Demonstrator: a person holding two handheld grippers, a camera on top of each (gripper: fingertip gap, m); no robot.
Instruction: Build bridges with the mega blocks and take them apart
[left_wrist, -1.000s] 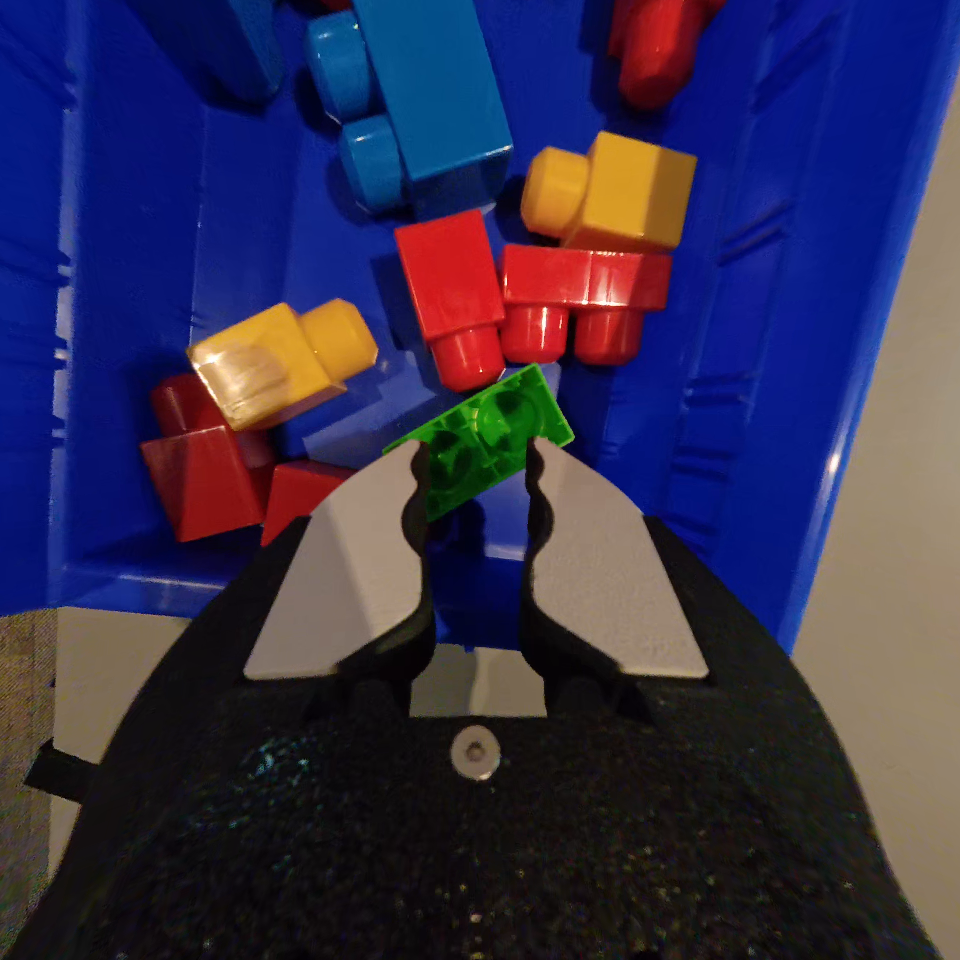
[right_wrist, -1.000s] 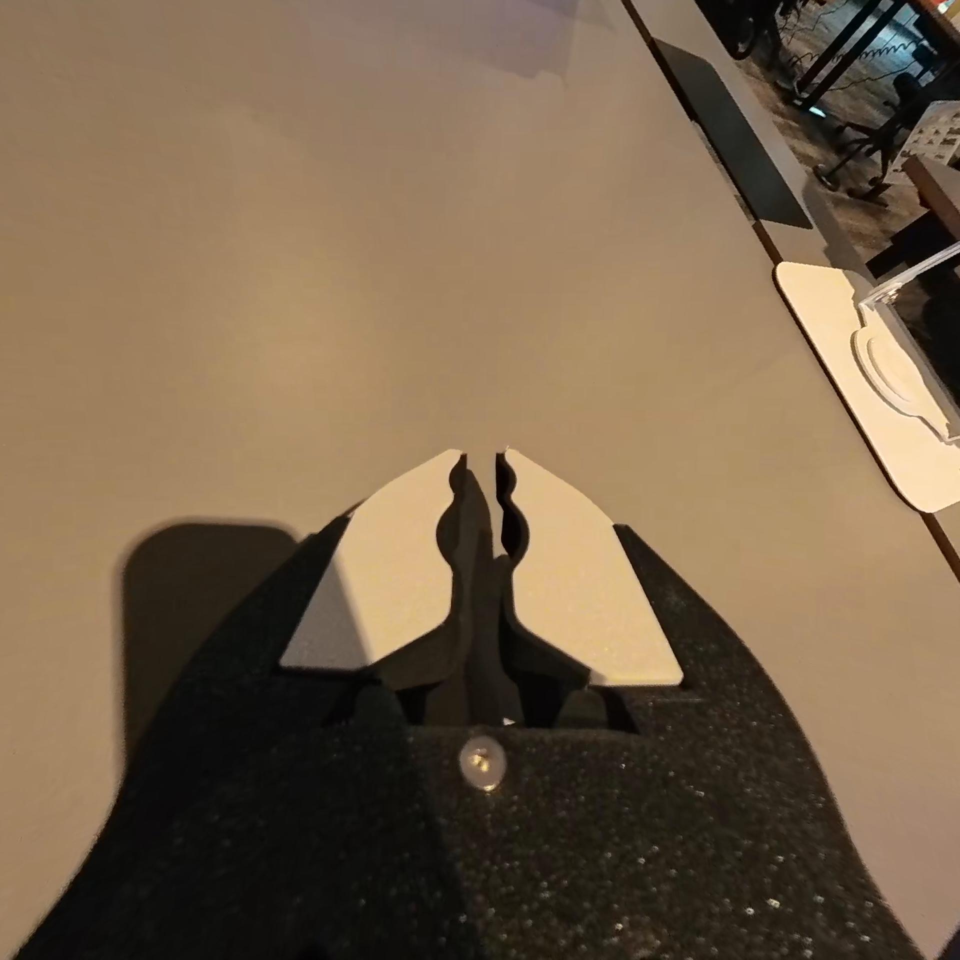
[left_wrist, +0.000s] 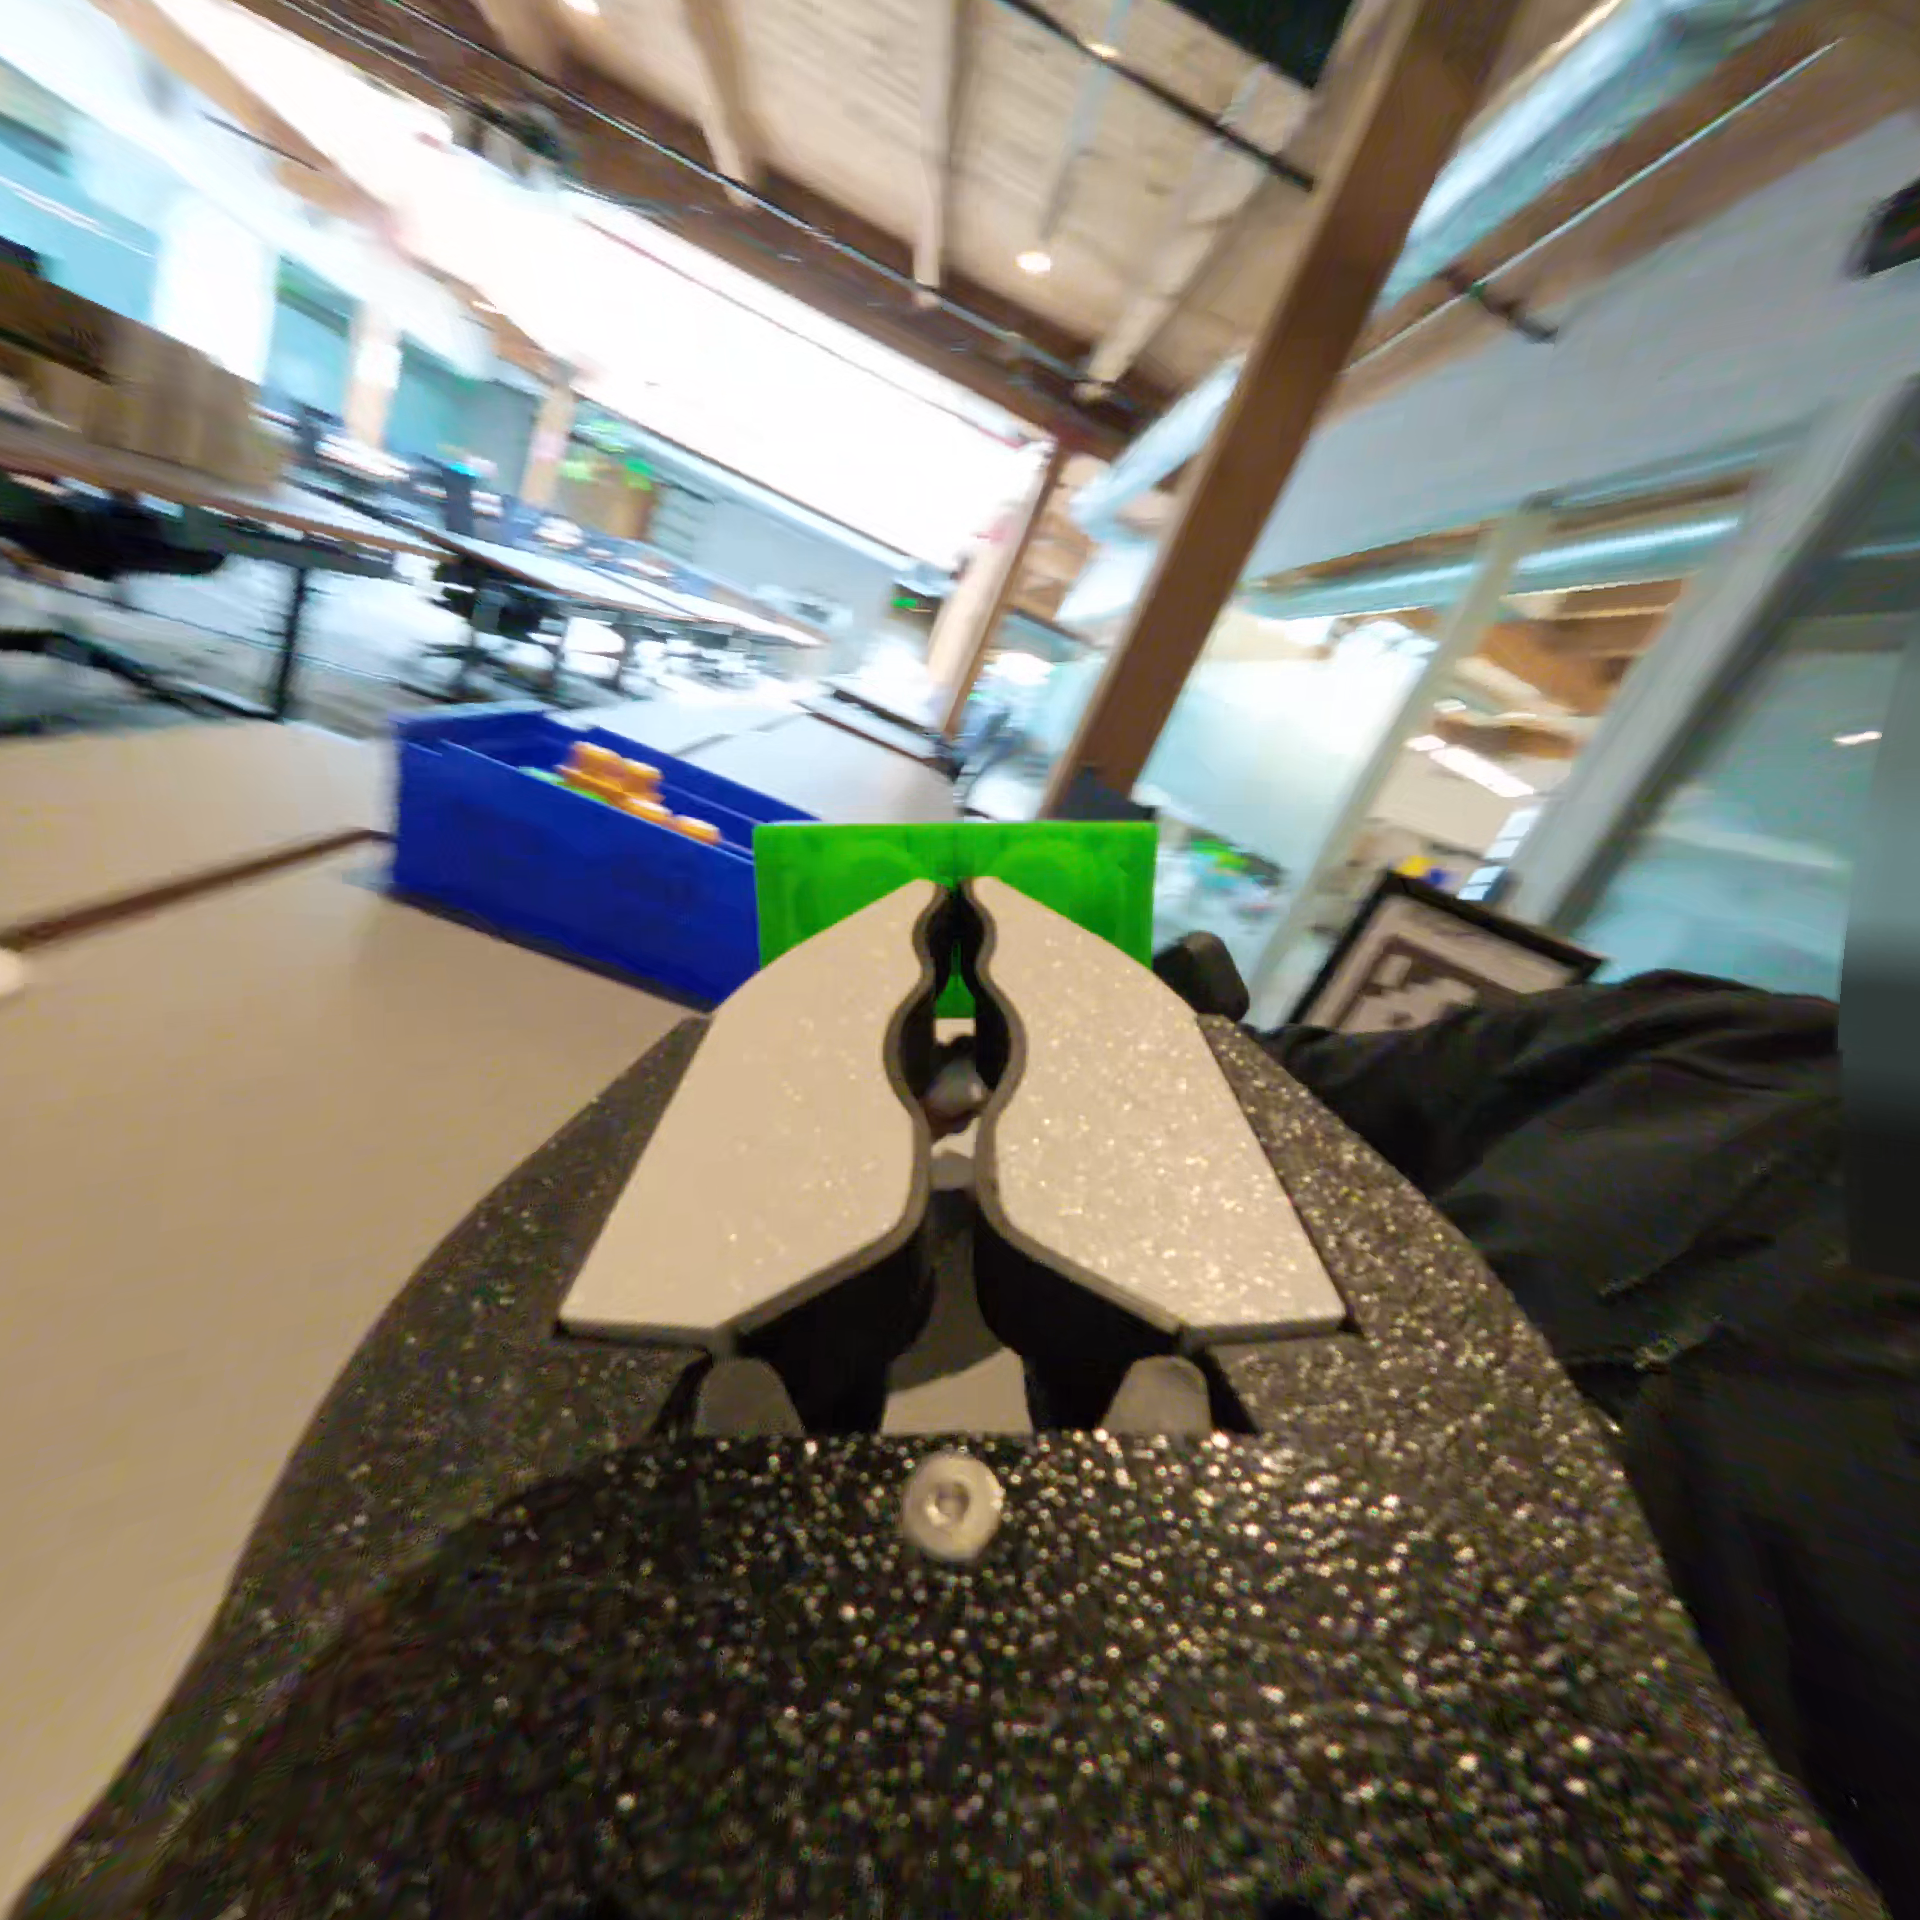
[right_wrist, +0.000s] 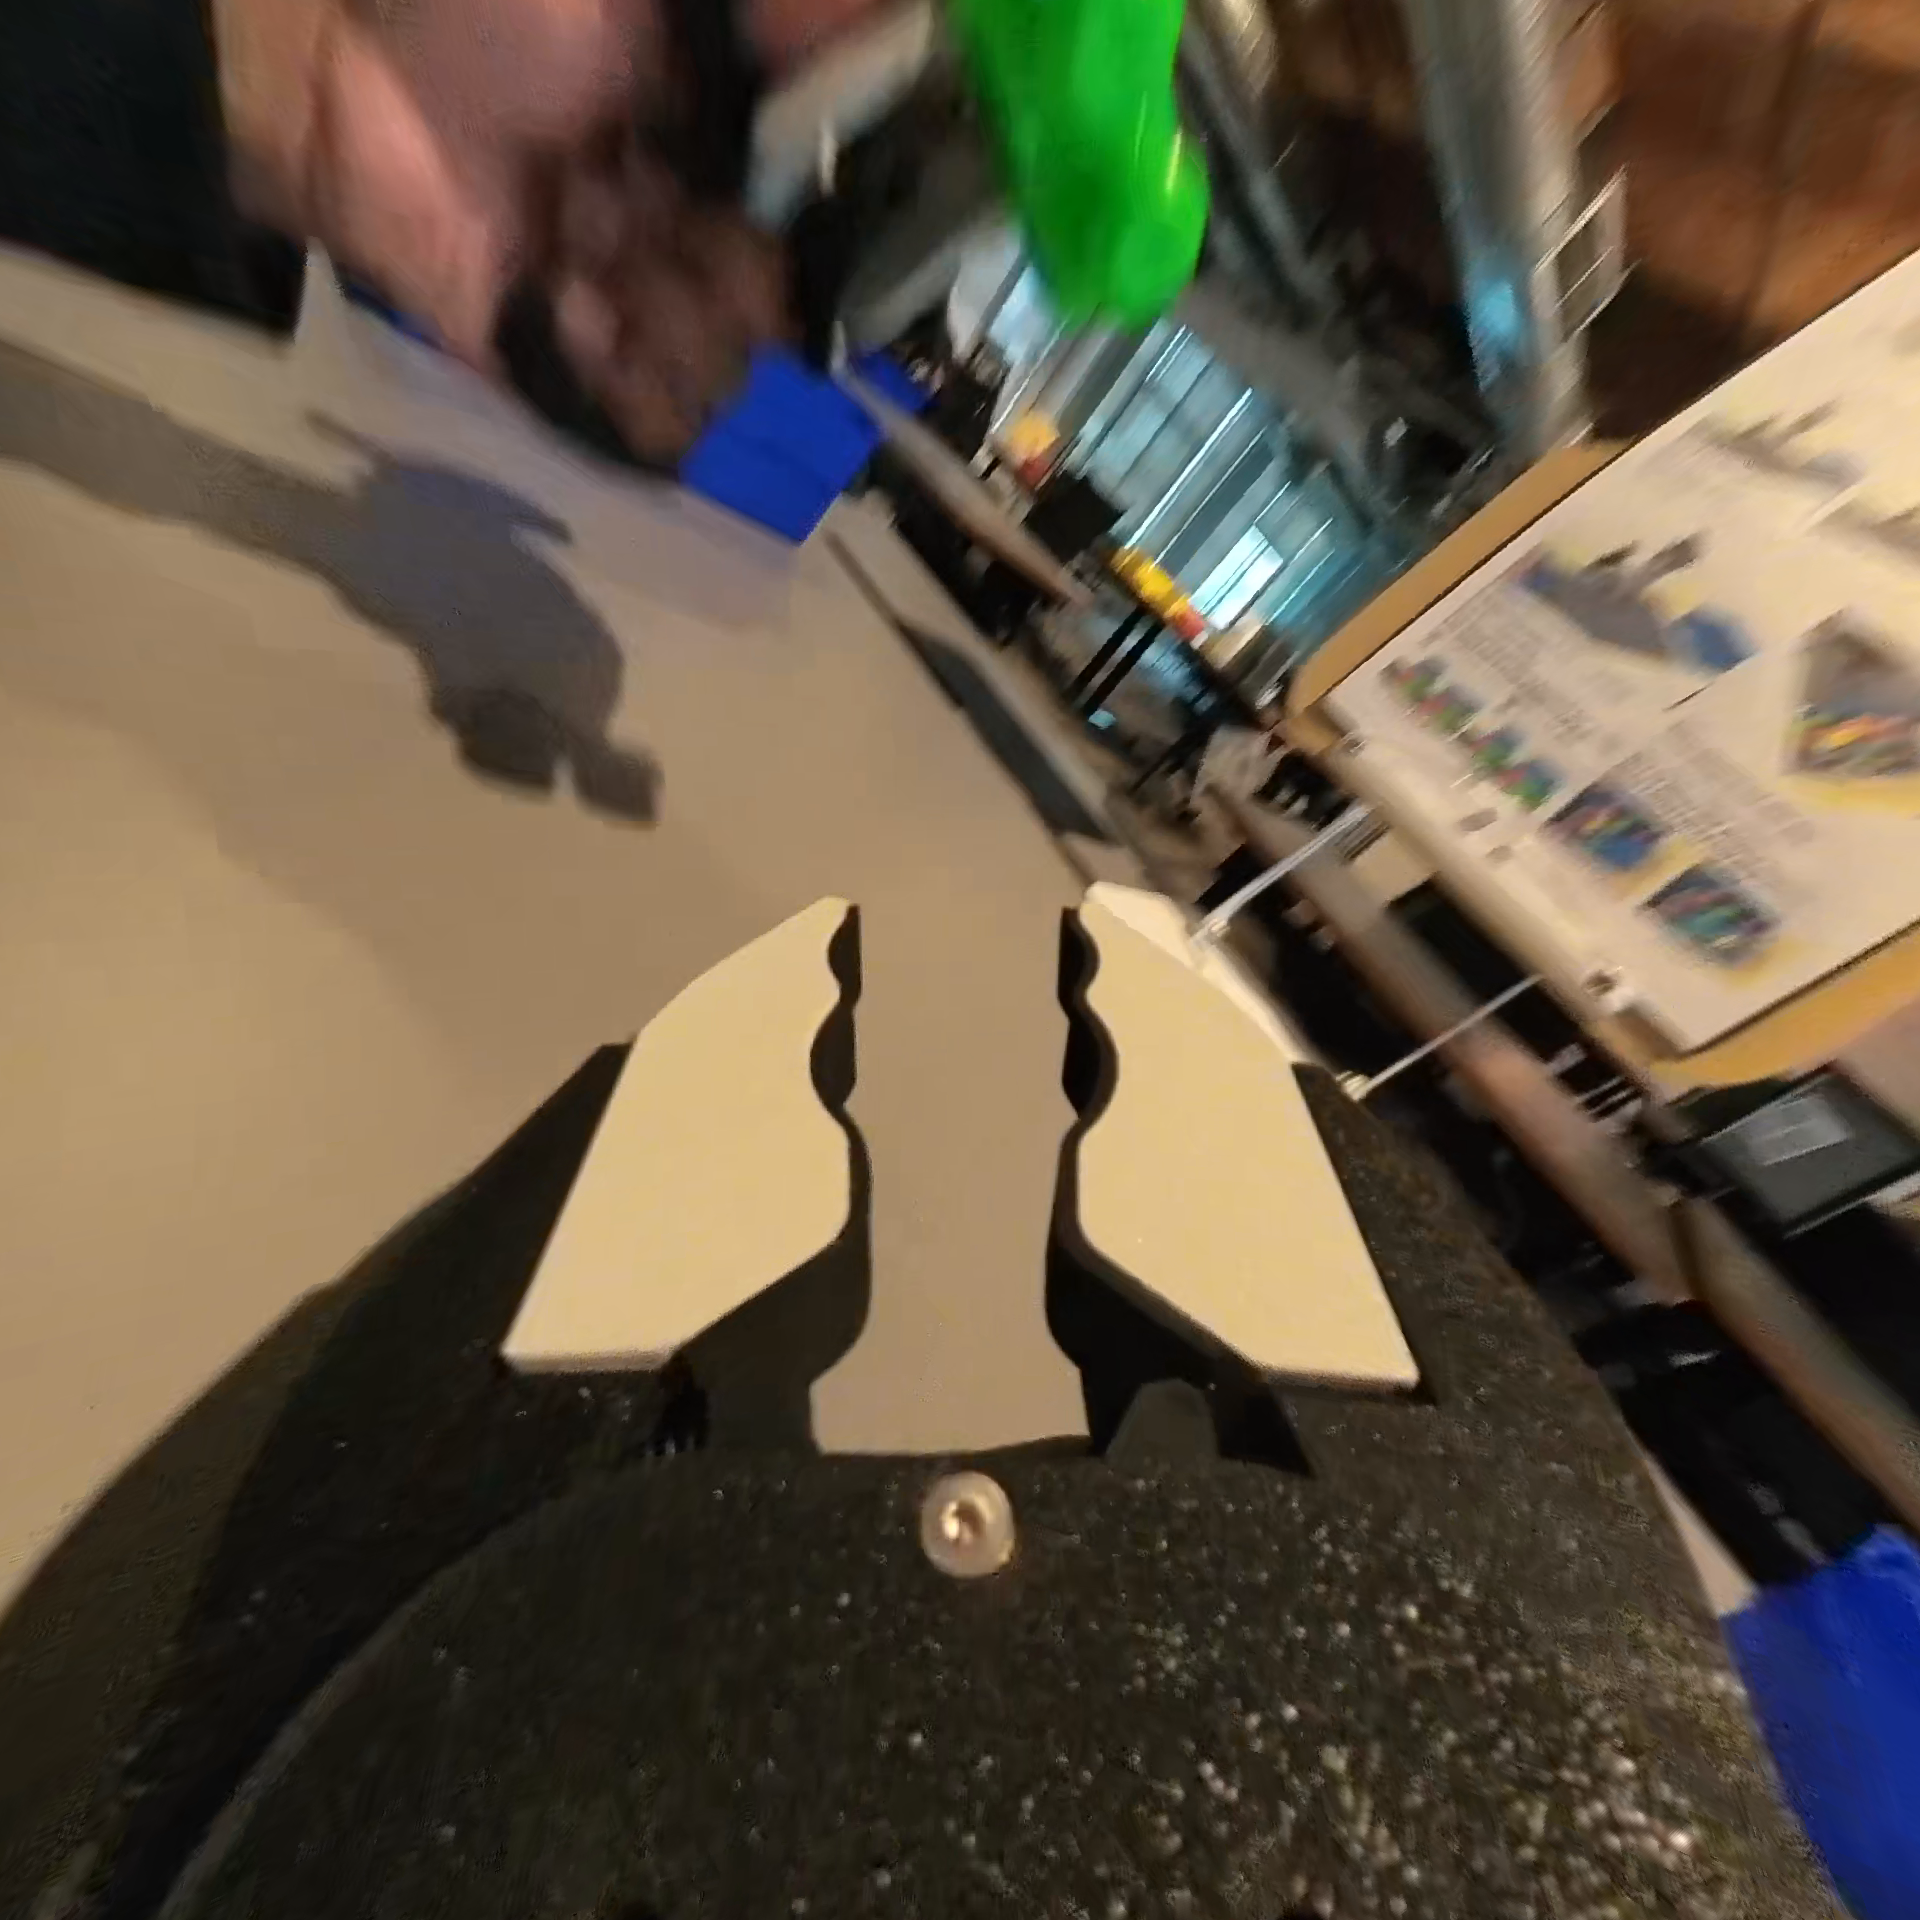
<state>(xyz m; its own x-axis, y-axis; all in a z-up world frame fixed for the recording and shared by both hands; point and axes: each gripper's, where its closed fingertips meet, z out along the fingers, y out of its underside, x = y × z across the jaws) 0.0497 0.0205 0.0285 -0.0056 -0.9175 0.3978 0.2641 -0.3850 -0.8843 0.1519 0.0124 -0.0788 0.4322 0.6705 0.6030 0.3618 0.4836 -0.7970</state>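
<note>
The bright green plastic mega block (left_wrist: 954, 894) is pinched at the tips of my left fingers (left_wrist: 958, 885), clenched on its lower edge, so its hollow underside faces me and it stands up at 12 o'clock, lifted off the beige surface (left_wrist: 260, 1091). At 10 o'clock, well apart, sits the blue plastic bin (left_wrist: 582, 883) with orange blocks (left_wrist: 613, 774) inside; bare surface stretches away from 7 to 9 o'clock. A dark sleeve (left_wrist: 1610, 1143) crowds 3 o'clock. My right fingers (right_wrist: 958, 914) are released, spread over bare surface, the same block (right_wrist: 1091, 156) a blur at 12 o'clock, high above.
</note>
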